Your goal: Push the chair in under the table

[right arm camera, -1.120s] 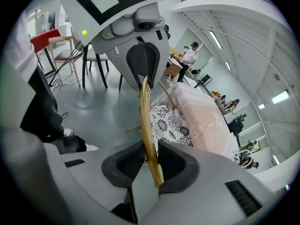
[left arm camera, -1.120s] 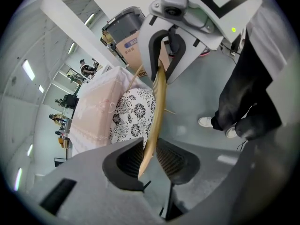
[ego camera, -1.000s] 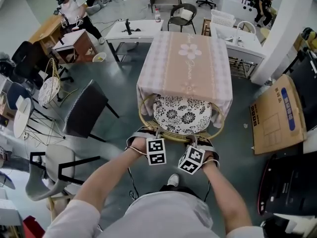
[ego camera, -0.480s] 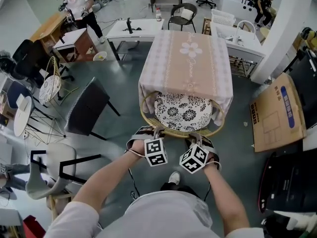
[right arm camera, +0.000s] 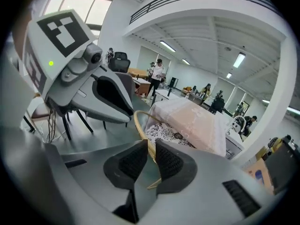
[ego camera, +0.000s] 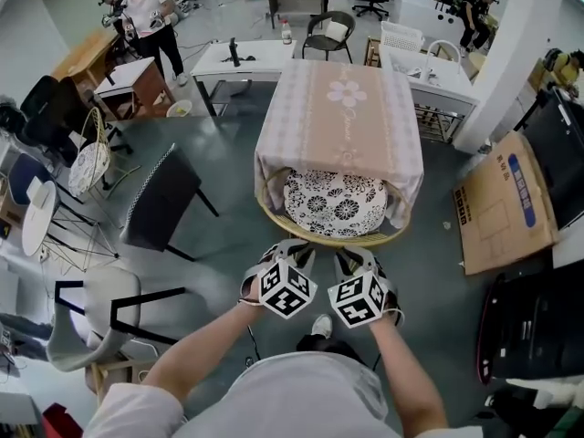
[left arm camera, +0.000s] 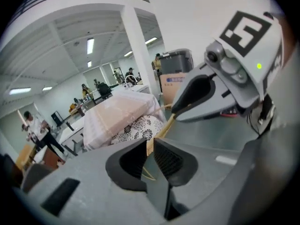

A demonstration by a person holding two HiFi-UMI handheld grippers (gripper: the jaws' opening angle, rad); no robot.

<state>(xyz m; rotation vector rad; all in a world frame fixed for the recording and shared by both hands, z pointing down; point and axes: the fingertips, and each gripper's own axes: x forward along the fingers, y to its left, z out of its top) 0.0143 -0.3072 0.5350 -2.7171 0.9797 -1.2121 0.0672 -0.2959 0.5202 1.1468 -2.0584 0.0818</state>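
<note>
The left gripper (left arm camera: 149, 149) has its jaws narrow with the rattan rim (ego camera: 319, 237) of the chair (ego camera: 333, 203) running between them. They have just been closing, and the pads look to be pressing on the cane. The chair sits centred in front of the person. The far part of its flowered cushion is already tucked beneath the hanging cloth of the surface (ego camera: 339, 108), while the near part and the curved back of the rim are still out in the open. The right gripper (right arm camera: 151, 149) has the same rim between its narrow jaws, gripped just beside the left one. I judge the push partly done: the seat is entered, and what remains is to slide it on until the back of the rim meets the cloth edge. For room, a black chair (ego camera: 160, 203) on the left stands well apart, with bare floor between it and the rim. The rim's two sides pass close under the cloth's near corners, and the cloth hides the legs there, so the clearance cannot be read. Beyond the far edge, white desks (ego camera: 242, 57) stand near, so the surface itself should not be shoved. On the right, a flattened cardboard box (ego camera: 506, 208) lies apart from the chair.
</note>
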